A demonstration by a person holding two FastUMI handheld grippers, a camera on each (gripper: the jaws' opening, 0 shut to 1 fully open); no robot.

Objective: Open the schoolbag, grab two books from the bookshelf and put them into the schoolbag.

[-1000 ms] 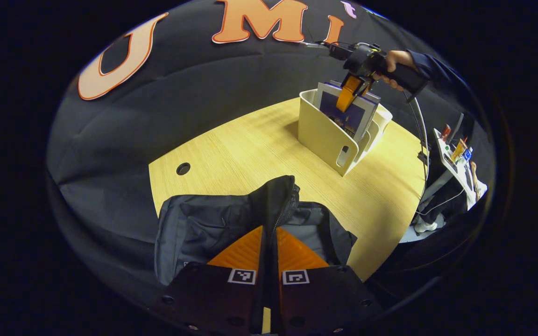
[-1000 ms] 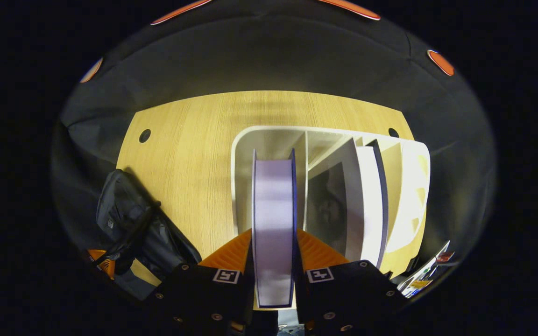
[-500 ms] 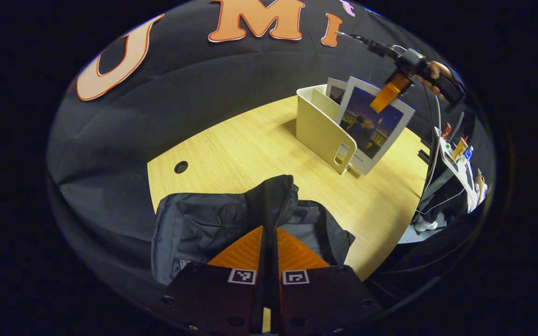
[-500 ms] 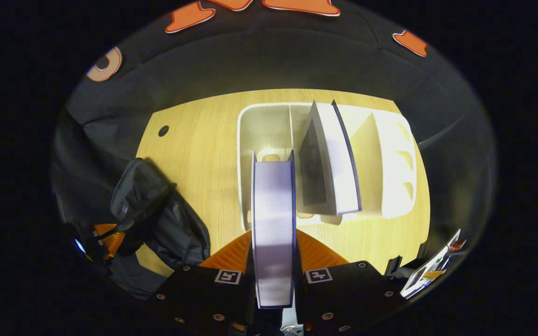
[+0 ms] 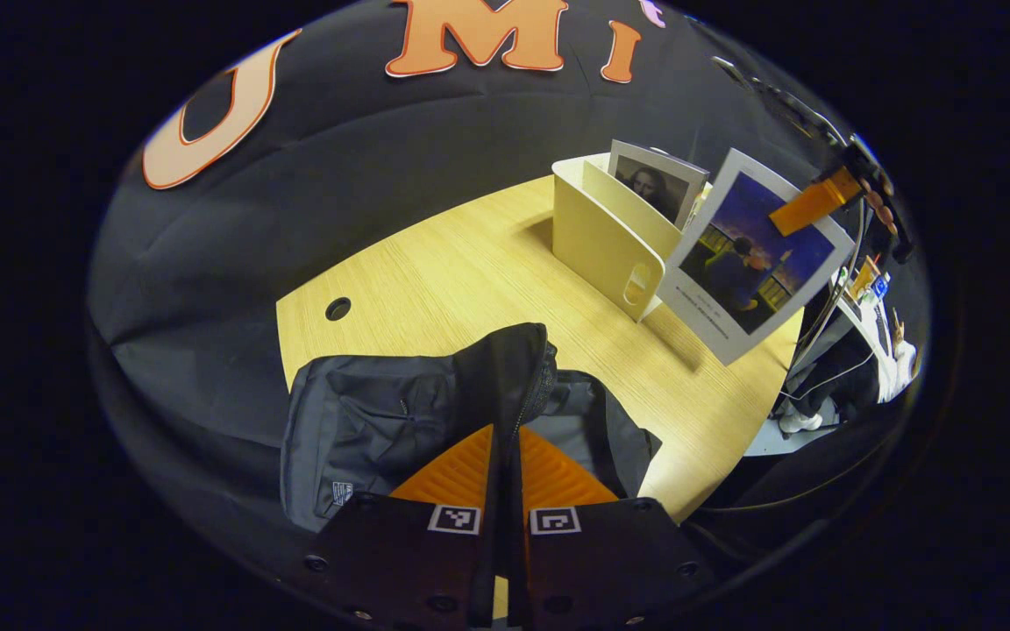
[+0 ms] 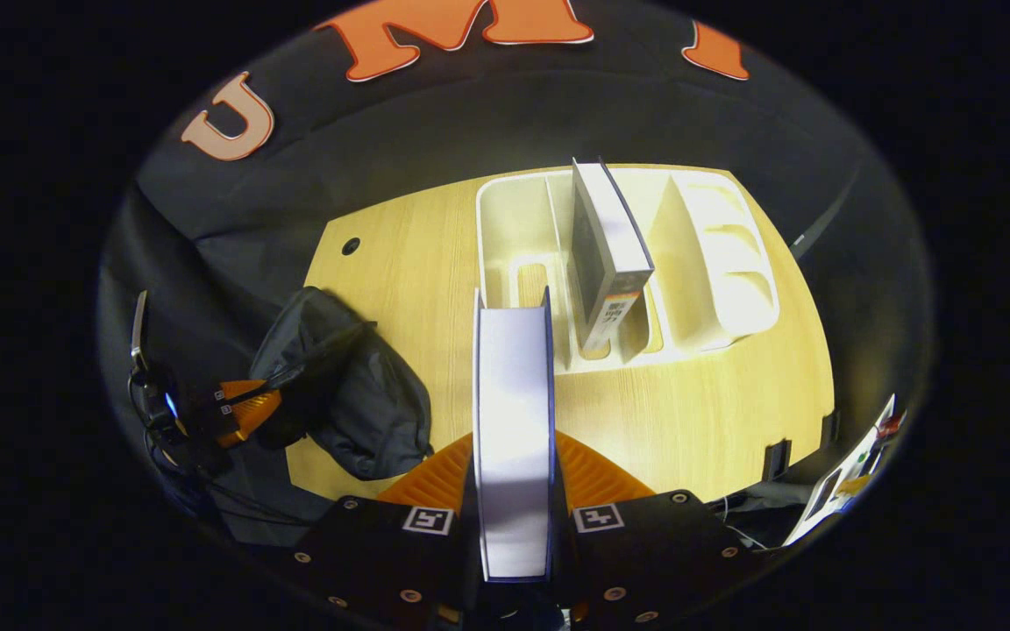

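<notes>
1. We see a light wooden table (image 5: 470, 272) with a round cable hole (image 5: 337, 308) near its far-left corner, set against the booth's black cloth wall (image 5: 365, 149). Past the table's right edge, a cluttered side desk (image 5: 864, 298) shows in the left gripper view.

2. The white bookshelf (image 6: 715, 263) stands on the far right part of the table, its dividers running front to back. One book (image 6: 610, 254) stands in it, leaning slightly, with its long top edge running along the dividers.

3. Our right gripper (image 6: 514, 491) is clamped on the other book (image 6: 512, 421), one finger on each cover. The book hangs in the air, clear of the bookshelf and in front of it — edge-on in the right gripper view, its long axis pointing away along the fingers. In the left gripper view this book's cover (image 5: 750, 258) faces the camera, tilted, with its top corner pinched.

4. The dark schoolbag (image 5: 400, 421) lies at the table's near-left edge, well apart from the bookshelf, its zipper open.

5. Our left gripper (image 5: 505, 478) is closed on the raised edge of the schoolbag's opening beside the zipper — both fingers press the fabric between them, holding that edge up.
</notes>
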